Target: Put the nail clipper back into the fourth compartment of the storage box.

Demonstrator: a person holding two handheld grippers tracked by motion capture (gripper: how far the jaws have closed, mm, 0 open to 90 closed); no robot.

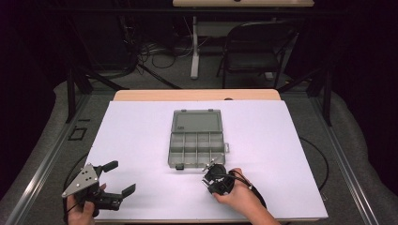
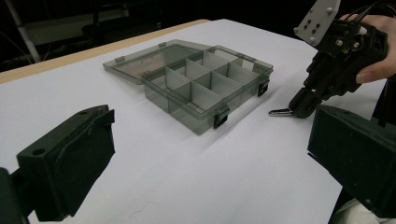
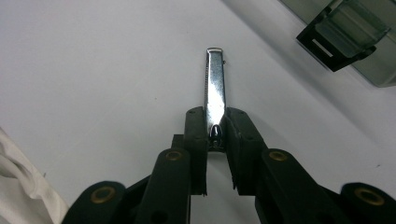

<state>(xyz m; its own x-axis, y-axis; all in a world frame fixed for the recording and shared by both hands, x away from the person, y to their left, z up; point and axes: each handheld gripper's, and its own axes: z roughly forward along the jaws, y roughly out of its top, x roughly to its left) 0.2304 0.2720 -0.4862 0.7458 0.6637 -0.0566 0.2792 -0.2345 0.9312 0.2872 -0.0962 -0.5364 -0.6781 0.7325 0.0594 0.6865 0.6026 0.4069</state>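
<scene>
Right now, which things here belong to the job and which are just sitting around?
In the job:
metal clip, pinched by the right gripper
open compartment box

Idle or background:
left gripper, jaws open
folding chair
floor cables

Open white table surface [image 1: 141, 140] surrounds the one obstacle, a grey compartment box [image 1: 196, 150] at centre, its lid [image 1: 196, 122] laid flat toward 12 o'clock. Wide lanes run free at 9 and 3 o'clock of the box. At 5 o'clock the right gripper [image 1: 210, 167], clamped on a metal clip [image 3: 215, 88], stands just beside the box's front latch [image 3: 343, 35], leaving only a narrow gap there. The left gripper [image 1: 117, 177], jaws spread, occupies 7 o'clock, well apart from the box.
</scene>
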